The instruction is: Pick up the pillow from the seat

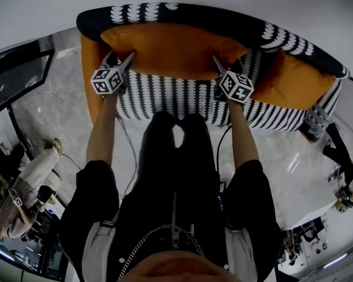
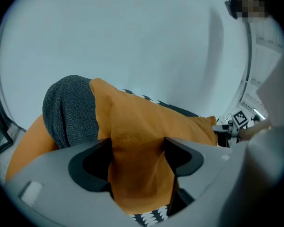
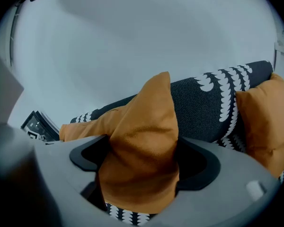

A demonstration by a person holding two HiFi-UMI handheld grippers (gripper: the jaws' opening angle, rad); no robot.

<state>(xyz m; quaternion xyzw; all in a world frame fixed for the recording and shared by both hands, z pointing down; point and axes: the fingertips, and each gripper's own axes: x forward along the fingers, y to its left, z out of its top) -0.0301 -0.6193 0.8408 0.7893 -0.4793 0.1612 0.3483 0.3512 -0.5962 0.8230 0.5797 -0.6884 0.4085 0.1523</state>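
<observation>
A long orange pillow (image 1: 170,49) lies along the backrest of a black-and-white patterned sofa (image 1: 176,96). My left gripper (image 1: 127,61) is at the pillow's left end and my right gripper (image 1: 217,66) at its right end. In the left gripper view the orange pillow (image 2: 146,122) bunches between the jaws of the left gripper (image 2: 137,150), which press on it. In the right gripper view a peaked corner of the pillow (image 3: 142,126) is pinched the same way by the right gripper (image 3: 139,160).
A second orange pillow (image 1: 291,81) leans at the sofa's right end. The sofa's dark backrest (image 3: 203,103) stands against a white wall. A person (image 1: 23,187) sits on the marble floor at lower left. Another person (image 1: 341,181) is at the right.
</observation>
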